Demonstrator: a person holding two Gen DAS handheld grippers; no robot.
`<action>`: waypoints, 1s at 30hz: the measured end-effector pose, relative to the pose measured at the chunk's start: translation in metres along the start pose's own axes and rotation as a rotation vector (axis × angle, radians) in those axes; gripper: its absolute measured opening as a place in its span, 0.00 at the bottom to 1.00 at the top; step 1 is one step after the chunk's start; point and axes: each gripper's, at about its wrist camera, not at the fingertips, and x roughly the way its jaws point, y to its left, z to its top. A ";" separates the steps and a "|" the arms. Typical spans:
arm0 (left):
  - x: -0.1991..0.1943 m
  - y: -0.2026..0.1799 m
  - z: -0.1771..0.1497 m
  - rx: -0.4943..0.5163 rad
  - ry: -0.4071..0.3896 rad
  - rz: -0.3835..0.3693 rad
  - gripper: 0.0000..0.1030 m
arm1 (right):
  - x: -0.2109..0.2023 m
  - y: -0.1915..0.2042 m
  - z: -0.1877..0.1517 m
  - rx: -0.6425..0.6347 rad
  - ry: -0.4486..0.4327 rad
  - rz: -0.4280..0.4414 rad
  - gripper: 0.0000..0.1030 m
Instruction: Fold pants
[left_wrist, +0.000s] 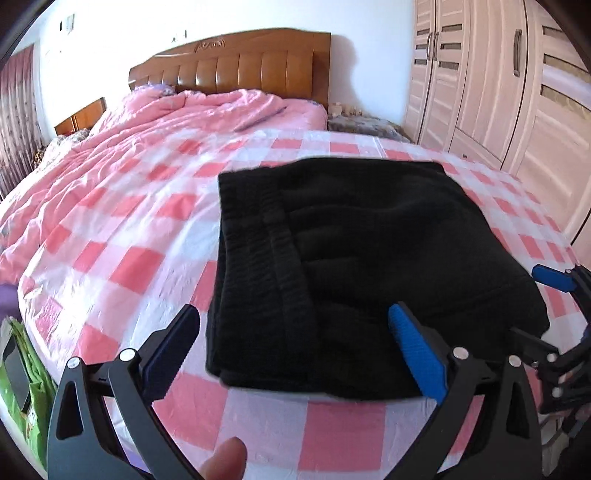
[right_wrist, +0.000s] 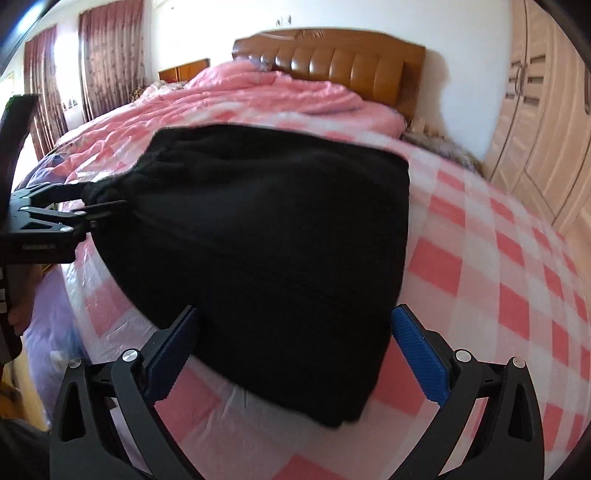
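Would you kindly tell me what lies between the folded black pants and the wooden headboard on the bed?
In both wrist views, checked pink-and-white sheet runs from the pants to a rumpled pink quilt, which reaches the headboard.

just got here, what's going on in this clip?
A person holding a gripper in each hand is folding black pants on a bed with a pink checked sheet. The pants already lie in a compact folded rectangle near the bed's edge. Both the left gripper and the right gripper are open and hold nothing, poised at the near edge of the bundle. A pink quilt is bunched up towards the wooden headboard.
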 end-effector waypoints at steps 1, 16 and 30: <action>-0.002 0.001 -0.001 0.004 -0.002 0.015 0.99 | -0.015 -0.003 0.000 0.021 -0.037 0.010 0.96; -0.102 -0.038 -0.055 -0.058 -0.197 -0.036 0.99 | -0.119 0.037 -0.078 0.006 -0.244 -0.099 0.96; -0.116 -0.057 -0.066 0.000 -0.300 0.117 0.99 | -0.134 0.032 -0.090 0.062 -0.362 -0.085 0.96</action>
